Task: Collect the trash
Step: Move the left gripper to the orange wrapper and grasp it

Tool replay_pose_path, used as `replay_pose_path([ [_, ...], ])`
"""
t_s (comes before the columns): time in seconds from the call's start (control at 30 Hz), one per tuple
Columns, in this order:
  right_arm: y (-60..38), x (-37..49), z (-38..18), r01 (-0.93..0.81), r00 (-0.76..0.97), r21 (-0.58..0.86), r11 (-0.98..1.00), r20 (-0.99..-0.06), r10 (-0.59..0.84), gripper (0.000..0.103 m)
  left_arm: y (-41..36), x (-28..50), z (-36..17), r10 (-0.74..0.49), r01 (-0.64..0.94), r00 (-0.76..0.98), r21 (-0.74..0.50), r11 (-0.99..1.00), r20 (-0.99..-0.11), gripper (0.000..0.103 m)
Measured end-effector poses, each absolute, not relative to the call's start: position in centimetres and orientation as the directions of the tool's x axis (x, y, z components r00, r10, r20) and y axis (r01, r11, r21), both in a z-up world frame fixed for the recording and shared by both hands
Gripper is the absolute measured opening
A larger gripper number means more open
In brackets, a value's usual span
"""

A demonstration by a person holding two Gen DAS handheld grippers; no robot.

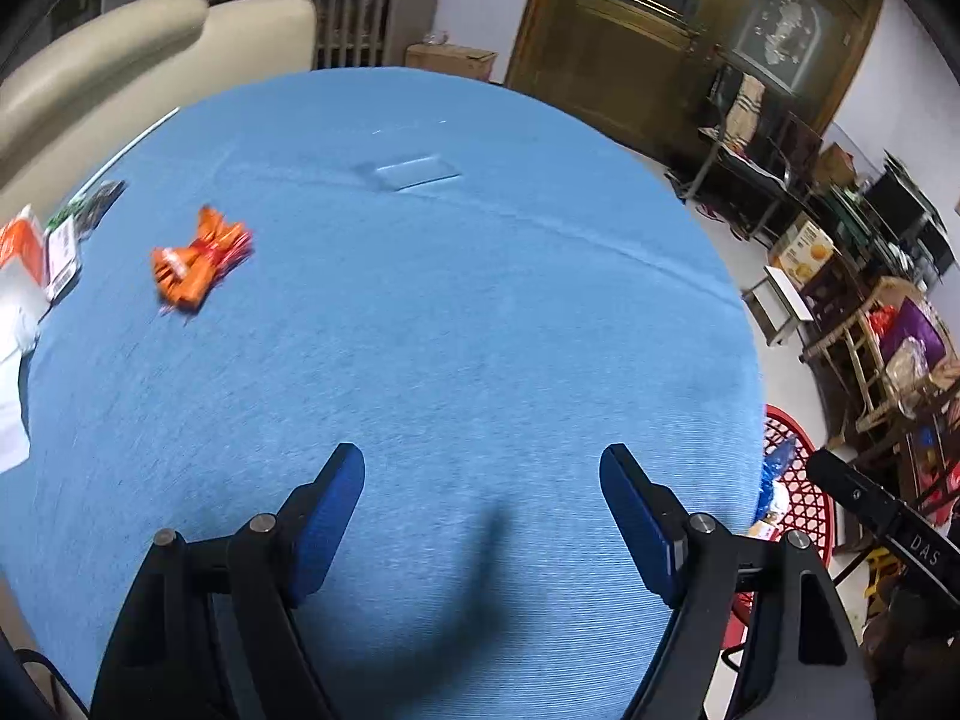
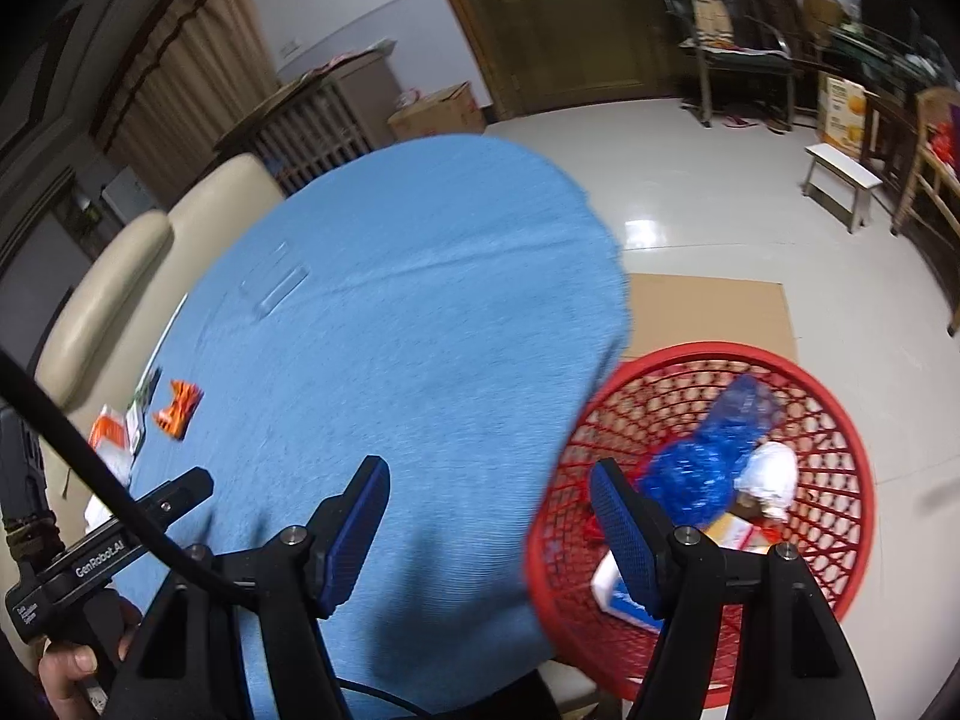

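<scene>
Both the left gripper (image 1: 483,474) and the right gripper (image 2: 489,489) are spread and hold nothing. The orange wrapper (image 1: 198,264) lies far on the blue table (image 1: 450,300), beside some papers (image 1: 36,264). The red basket (image 2: 840,438) stands on the floor just beside the table, probably so that trash goes in easily.

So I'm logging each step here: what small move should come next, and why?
Probably carry the left gripper toward the orange wrapper on the blue tablecloth. Both grippers are open and empty, the red basket already holds trash, and the wrapper still lies loose, nearer the left side.
</scene>
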State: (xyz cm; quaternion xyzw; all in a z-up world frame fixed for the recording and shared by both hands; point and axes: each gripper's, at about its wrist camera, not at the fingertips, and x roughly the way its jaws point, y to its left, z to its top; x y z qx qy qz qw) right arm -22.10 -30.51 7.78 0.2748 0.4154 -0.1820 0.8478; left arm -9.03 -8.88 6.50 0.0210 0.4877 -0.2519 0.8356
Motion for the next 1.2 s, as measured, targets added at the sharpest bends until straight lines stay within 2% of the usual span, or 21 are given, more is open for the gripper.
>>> replay_pose_path([
  [0.37, -27.1, -19.3, 6.8, 0.466, 0.560, 0.293, 0.835, -0.828, -0.022, 0.073, -3.4, -5.2, 5.8, -0.332, 0.319, 0.456, -0.196, 0.927, -0.826, 0.081],
  [0.7, -26.4, -18.5, 6.2, 0.452, 0.546, 0.290, 0.843, -0.838, -0.004, 0.073, 0.5, 2.9, 4.9, -0.222, 0.182, 0.529, -0.147, 0.972, -0.819, 0.081],
  [1.07, -26.6, -16.5, 5.0, 0.455, 0.514, 0.281, 0.845, -0.858, 0.008, 0.073, -0.2, 7.9, 2.8, -0.231, 0.187, 0.497, -0.157, 0.970, -0.836, 0.081],
  [1.13, -26.3, -15.4, 4.9, 0.442, 0.510, 0.274, 0.854, -0.860, 0.012, 0.073, -0.3, 7.7, 2.7, -0.229, 0.195, 0.505, -0.149, 0.969, -0.832, 0.044],
  [1.17, -26.1, -14.6, 4.9, 0.431, 0.510, 0.271, 0.861, -0.860, 0.015, 0.073, -0.4, 7.7, 2.5, -0.227, 0.205, 0.502, -0.140, 0.969, -0.835, 0.039],
  [1.2, -25.9, -13.6, 5.0, 0.417, 0.513, 0.267, 0.869, -0.858, 0.018, 0.073, -0.4, 7.5, 2.5, -0.216, 0.209, 0.509, -0.124, 0.970, -0.833, 0.028],
])
